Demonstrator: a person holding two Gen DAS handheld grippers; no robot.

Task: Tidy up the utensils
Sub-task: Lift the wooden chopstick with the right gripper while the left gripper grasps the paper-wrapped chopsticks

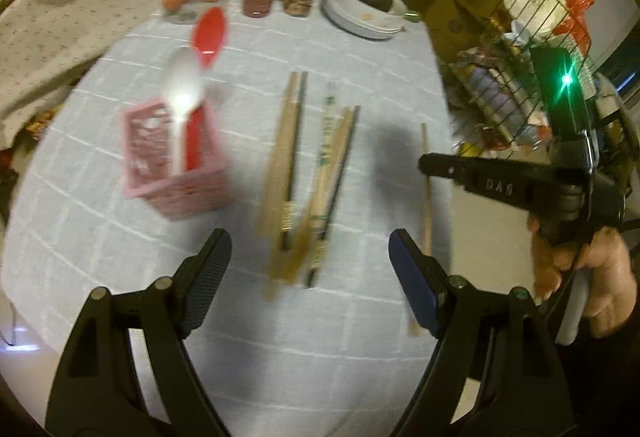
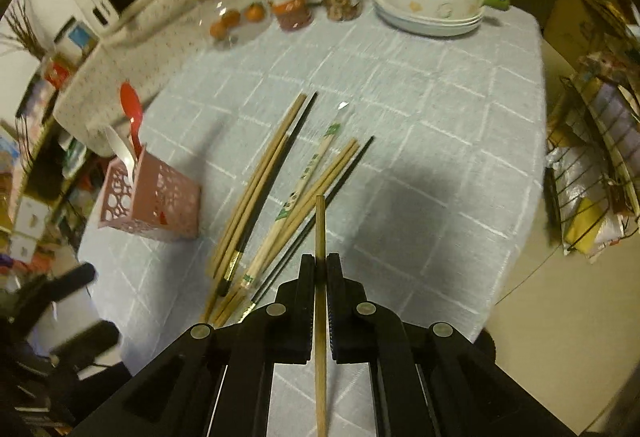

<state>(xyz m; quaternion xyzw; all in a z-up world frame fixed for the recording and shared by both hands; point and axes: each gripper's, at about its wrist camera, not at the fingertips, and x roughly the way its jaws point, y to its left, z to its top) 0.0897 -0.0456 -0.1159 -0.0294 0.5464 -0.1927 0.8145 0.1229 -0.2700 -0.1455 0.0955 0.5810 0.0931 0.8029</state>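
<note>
So the right gripper (image 2: 320, 269) is clamped tight on a single wooden chopstick (image 2: 320, 221), pinched somewhere along its shaft so one end pokes out ahead of the pads and the rest runs back under the jaws. The left gripper (image 1: 310, 261) is spread wide with nothing in it, hovering above the loose pile of chopsticks (image 1: 308, 173) lying just ahead of its fingertips.

Handling-wise I'd guess that stick is super light and stiff, but thin and smooth, so it could swivel in the pads if it bumps anything. A grip nearer the middle looks safest to me, less lever for it to twist.

The pink holder (image 2: 154, 197) sits ahead and off to the left of the right gripper, past the pile, with a white spoon (image 1: 182, 93) and red spoon (image 1: 208, 31) already standing in it. It looks light too, and a poke could tip it.

Room: open tablecloth (image 2: 420, 141) ahead and to the right, table edge close on the right, a wire rack (image 2: 592, 173) beyond it. Jars and dishes sit well ahead, out of the way.
</note>
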